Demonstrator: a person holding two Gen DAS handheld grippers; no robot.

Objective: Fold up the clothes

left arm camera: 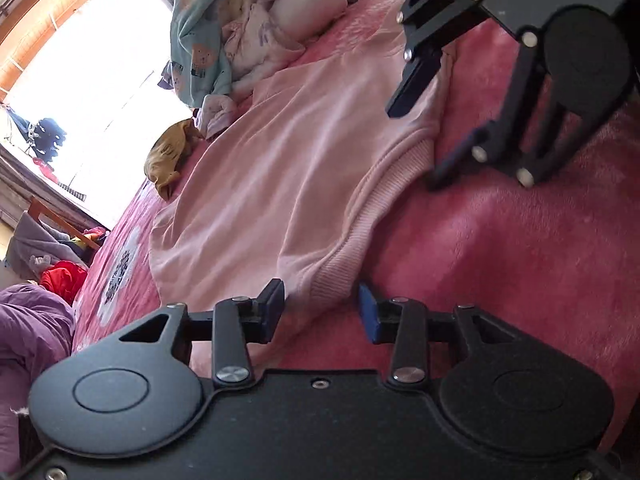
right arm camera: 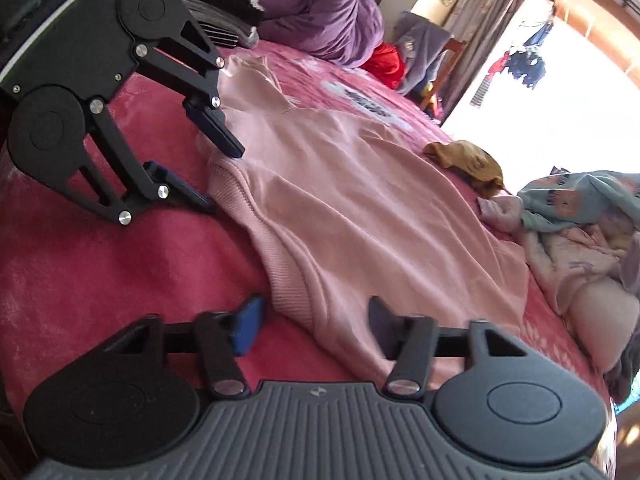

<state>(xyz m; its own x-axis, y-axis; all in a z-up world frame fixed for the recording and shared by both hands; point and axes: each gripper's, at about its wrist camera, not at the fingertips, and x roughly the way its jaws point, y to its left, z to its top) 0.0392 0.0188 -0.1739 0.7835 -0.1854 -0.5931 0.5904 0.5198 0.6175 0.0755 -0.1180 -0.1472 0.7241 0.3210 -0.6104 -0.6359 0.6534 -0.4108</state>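
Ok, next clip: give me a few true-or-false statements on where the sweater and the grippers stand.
1. The pink sweater lies spread on the red blanket. True.
2. The left gripper and right gripper each straddle a corner of its ribbed hem. True.
3. The mustard garment lies on the sweater. False: it lies beside it, on the blanket.
4. The left gripper holds the teal garment. False: that sits in the far clothes pile.

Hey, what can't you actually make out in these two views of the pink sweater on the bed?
- Pink sweater near hem corner: left wrist view, hidden behind the left tool.
- Sweater front or back: undeterminable in both views.
- Outside the window: right wrist view, washed out by glare.
- Clothes pile: right wrist view, tangled, items inseparable.
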